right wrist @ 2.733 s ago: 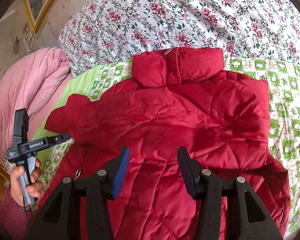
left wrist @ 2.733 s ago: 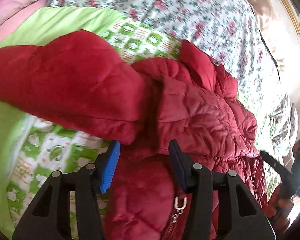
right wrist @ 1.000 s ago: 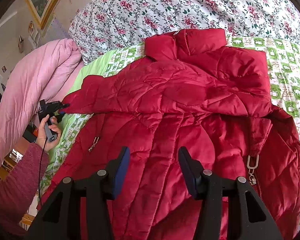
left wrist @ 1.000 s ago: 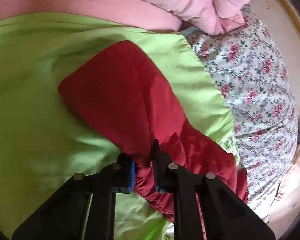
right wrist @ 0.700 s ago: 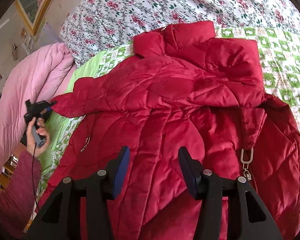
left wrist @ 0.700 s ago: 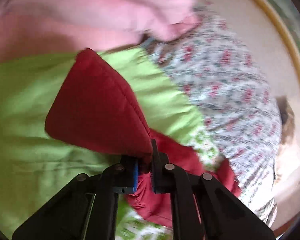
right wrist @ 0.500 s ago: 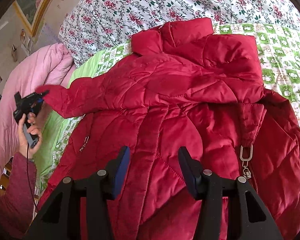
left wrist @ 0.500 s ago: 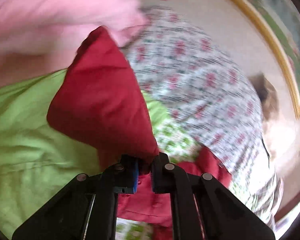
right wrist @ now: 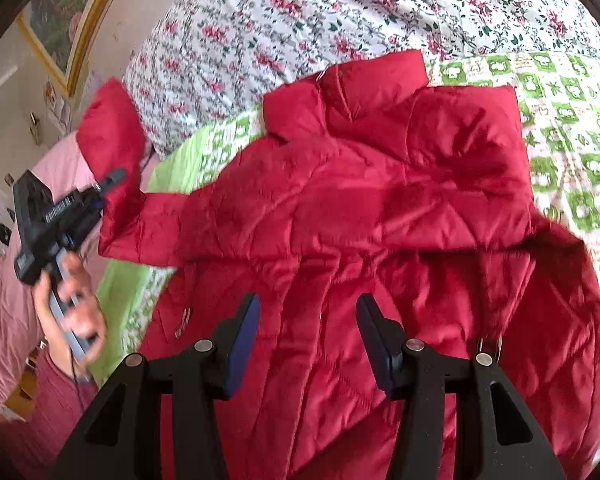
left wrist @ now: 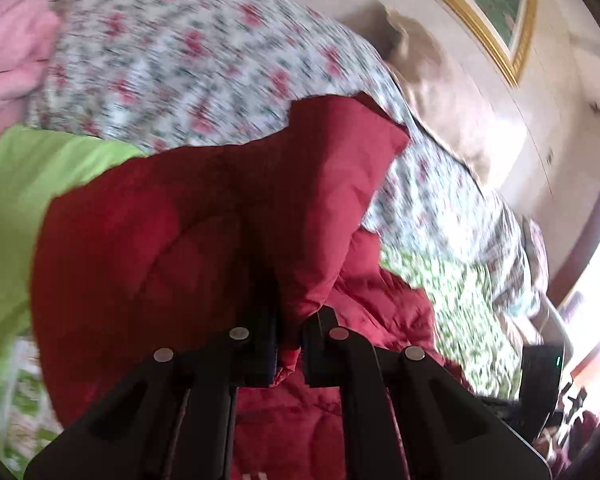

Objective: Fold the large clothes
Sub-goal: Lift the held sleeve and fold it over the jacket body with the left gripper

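Note:
A red quilted jacket [right wrist: 372, 216] lies spread on the bed, collar toward the floral bedding. My left gripper [left wrist: 290, 346] is shut on the jacket's left sleeve [left wrist: 204, 224] near the cuff and holds it lifted off the bed. In the right wrist view the left gripper [right wrist: 108, 182] shows at the far left with the sleeve end [right wrist: 112, 136] standing up above it. My right gripper [right wrist: 306, 332] is open and empty, hovering over the jacket's lower front.
A floral duvet [right wrist: 340, 12] lies beyond the collar. A green patterned sheet [right wrist: 572, 128] is under the jacket. A pink blanket [right wrist: 4, 280] is heaped at the left. A gold-framed picture [left wrist: 496, 12] hangs on the wall.
My left gripper has lifted the sleeve end off the green sheet and swung it up and toward the jacket body. My right gripper stays open over the jacket.

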A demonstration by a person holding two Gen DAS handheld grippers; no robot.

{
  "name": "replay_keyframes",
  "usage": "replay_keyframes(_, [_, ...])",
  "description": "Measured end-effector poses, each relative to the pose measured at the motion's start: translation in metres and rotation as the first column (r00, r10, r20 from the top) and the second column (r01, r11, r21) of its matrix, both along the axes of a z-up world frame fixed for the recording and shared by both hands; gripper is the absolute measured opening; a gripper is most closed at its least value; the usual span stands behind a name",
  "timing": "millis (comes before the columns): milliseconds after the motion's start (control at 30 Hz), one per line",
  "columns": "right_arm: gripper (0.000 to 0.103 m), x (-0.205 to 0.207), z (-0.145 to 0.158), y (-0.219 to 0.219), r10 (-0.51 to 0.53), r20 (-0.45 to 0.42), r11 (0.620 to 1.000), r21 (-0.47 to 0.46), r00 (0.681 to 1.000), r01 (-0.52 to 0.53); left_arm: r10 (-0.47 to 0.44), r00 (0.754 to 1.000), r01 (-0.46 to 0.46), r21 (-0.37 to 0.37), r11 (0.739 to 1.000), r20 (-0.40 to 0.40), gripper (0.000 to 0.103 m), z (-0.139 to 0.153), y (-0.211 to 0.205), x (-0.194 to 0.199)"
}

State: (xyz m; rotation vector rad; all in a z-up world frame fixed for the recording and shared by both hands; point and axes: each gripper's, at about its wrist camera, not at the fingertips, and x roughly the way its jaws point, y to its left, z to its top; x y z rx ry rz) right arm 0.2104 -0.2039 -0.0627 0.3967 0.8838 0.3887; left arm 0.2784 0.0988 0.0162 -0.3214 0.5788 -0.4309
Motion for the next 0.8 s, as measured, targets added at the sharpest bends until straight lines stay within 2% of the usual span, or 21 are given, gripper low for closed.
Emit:
replay_keyframes(67, [0.052, 0.011, 0.003, -0.006, -0.009, 0.001, 0.999, 0.032, 1.000, 0.009, -0.033, 0.999, 0.033, 0.027, 0.999, -0.005, 0.006, -0.004, -0.018, 0.001])
replay_keyframes(233, [0.052, 0.033, 0.003, -0.024, -0.044, -0.017, 0.987, 0.153, 0.999, 0.046, -0.091, 0.995, 0.094, 0.158, 0.983, -0.028, 0.006, -0.024, -0.069, 0.000])
replay_keyframes(433, [0.053, 0.060, 0.003, -0.043, -0.109, -0.015, 0.955, 0.276, 0.994, 0.109, -0.121, 0.991, 0.133, 0.337, 0.932, -0.056, 0.007, -0.058, -0.128, -0.001])
replay_keyframes(500, [0.057, 0.071, 0.000, -0.047, -0.109, -0.038, 0.936, 0.331, 0.993, 0.116, -0.126, 0.991, 0.136, 0.400, 0.906, -0.051, 0.007, -0.068, -0.147, -0.002])
replay_keyframes(600, [0.071, 0.087, -0.005, -0.047, -0.096, -0.066, 0.916, 0.386, 0.993, 0.114, -0.134, 0.991, 0.129, 0.502, 0.855, -0.026, 0.006, -0.082, -0.172, -0.008])
replay_keyframes(700, [0.076, 0.104, -0.012, -0.045, -0.074, -0.092, 0.897, 0.428, 0.993, 0.107, -0.156, 0.988, 0.118, 0.603, 0.789, 0.011, 0.007, -0.091, -0.192, -0.017])
replay_keyframes(767, [0.076, 0.117, -0.019, -0.041, -0.057, -0.128, 0.895, 0.433, 0.990, 0.107, -0.172, 0.985, 0.114, 0.641, 0.759, 0.029, 0.007, -0.095, -0.200, -0.023])
replay_keyframes(800, [0.076, 0.123, -0.024, -0.039, -0.056, -0.150, 0.897, 0.427, 0.987, 0.116, -0.177, 0.984, 0.115, 0.649, 0.752, 0.031, 0.007, -0.096, -0.203, -0.024])
